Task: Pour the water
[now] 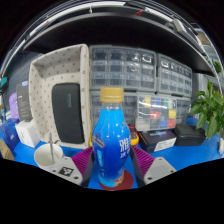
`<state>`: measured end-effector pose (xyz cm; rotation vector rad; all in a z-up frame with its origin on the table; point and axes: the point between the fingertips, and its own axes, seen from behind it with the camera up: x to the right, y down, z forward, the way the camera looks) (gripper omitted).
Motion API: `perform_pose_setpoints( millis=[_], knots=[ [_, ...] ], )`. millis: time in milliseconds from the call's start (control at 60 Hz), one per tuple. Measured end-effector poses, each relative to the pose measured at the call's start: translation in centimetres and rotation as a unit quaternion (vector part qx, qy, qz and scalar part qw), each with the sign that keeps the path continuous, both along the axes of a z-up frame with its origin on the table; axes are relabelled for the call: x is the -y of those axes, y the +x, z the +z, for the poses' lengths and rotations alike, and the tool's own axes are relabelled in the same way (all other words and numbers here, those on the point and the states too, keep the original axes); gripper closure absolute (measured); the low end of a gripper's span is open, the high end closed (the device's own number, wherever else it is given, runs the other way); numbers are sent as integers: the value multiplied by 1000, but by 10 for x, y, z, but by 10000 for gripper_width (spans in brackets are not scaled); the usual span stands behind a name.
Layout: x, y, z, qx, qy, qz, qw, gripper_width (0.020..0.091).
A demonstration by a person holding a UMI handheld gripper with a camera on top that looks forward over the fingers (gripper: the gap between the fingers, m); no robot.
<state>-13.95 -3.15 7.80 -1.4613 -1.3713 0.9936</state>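
Observation:
A blue bottle (112, 140) with an orange cap and a white label stands upright on a dark red coaster (113, 183) on the blue table. It sits between my gripper's (112, 166) fingers. The purple pads (88, 160) touch its lower body on both sides, so the gripper is shut on the bottle. A white cup (48, 156) stands on the table left of the fingers. The bottle's base hides part of the coaster.
A white appliance with a dark door (60, 98) stands behind the cup at left. Stacked clear drawer cabinets (135, 72) line the back. A black tray (163, 140) and a green plant (210, 110) are to the right.

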Motion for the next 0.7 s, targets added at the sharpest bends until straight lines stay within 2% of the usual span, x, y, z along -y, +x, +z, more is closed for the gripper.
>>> perform_pose_setpoints(
  millis=[33, 50, 83, 183, 367, 533, 700],
  knots=[
    [0, 4, -4, 10, 0, -1, 1000, 365],
    [0, 7, -6, 13, -1, -1, 1000, 285],
    [2, 13, -7, 19, -7, -2, 1000, 252],
    [11, 44, -10, 30, -23, -4, 999, 262],
    [4, 126, -18, 89, 0, -35, 995, 256],
    [14, 184, 25, 92, 0, -51, 994, 264],
    [40, 217, 74, 79, 3, -46, 996, 261]
  ],
)
